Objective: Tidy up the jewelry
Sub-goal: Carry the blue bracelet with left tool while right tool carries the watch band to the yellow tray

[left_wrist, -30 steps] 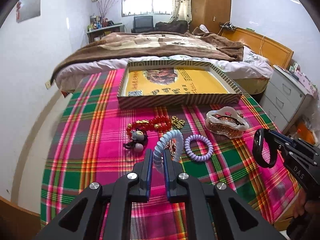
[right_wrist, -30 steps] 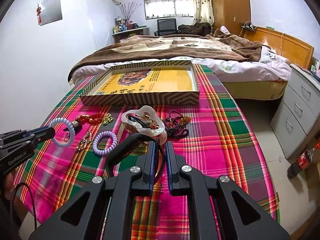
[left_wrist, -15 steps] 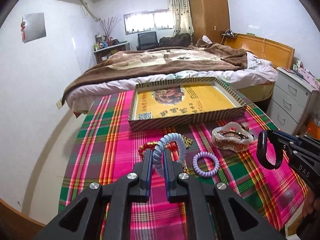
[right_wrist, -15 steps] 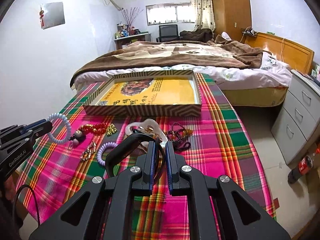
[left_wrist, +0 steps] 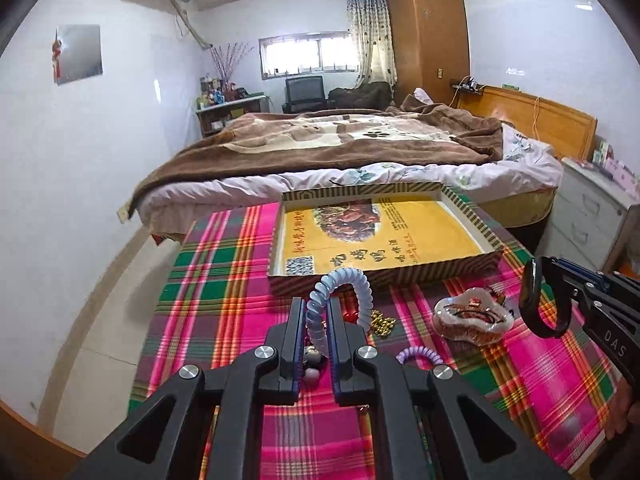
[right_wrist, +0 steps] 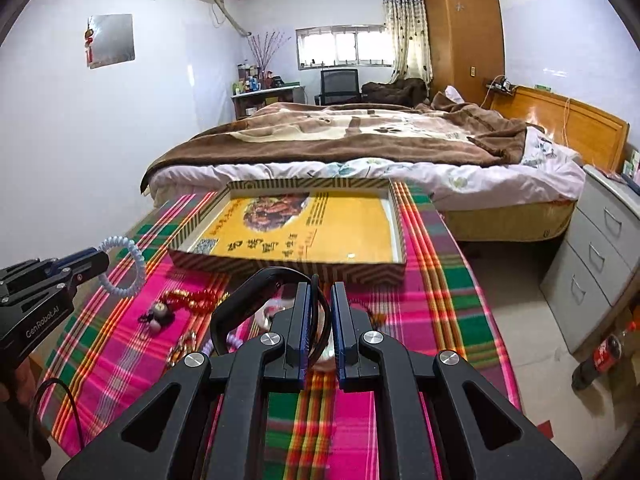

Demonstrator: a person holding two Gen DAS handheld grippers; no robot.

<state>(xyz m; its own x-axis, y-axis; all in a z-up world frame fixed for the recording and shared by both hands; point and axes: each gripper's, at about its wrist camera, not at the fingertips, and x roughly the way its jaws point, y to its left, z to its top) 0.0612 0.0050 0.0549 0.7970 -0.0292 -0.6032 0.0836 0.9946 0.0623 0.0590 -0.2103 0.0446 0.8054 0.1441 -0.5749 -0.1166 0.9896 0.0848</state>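
Observation:
My left gripper (left_wrist: pixel 316 312) is shut on a pale blue spiral hair tie (left_wrist: pixel 340 280), held up above the plaid tablecloth; the same hair tie (right_wrist: pixel 120 264) shows at the left of the right wrist view. My right gripper (right_wrist: pixel 320 300) is shut on a black band (right_wrist: pixel 244 296), also seen as the black band (left_wrist: pixel 536 300) at the right of the left wrist view. A shallow striped box with a yellow bottom (left_wrist: pixel 384 236) lies ahead, with nothing in it. On the cloth remain a purple spiral tie (left_wrist: pixel 418 354), a gold bead piece (left_wrist: pixel 382 322) and a clear hair claw (left_wrist: pixel 472 316).
A red and gold bracelet (right_wrist: pixel 192 300) and a dark beaded charm (right_wrist: pixel 158 314) lie on the cloth at left. Beyond the table (left_wrist: pixel 216 272) stands a bed (left_wrist: pixel 340 140); a grey drawer unit (right_wrist: pixel 600 248) and a cola bottle (right_wrist: pixel 600 356) are at right.
Both grippers have risen with their pieces and tilted up, so the room and the box sit lower in view. The jewelry on the cloth has slid down under the fingers.

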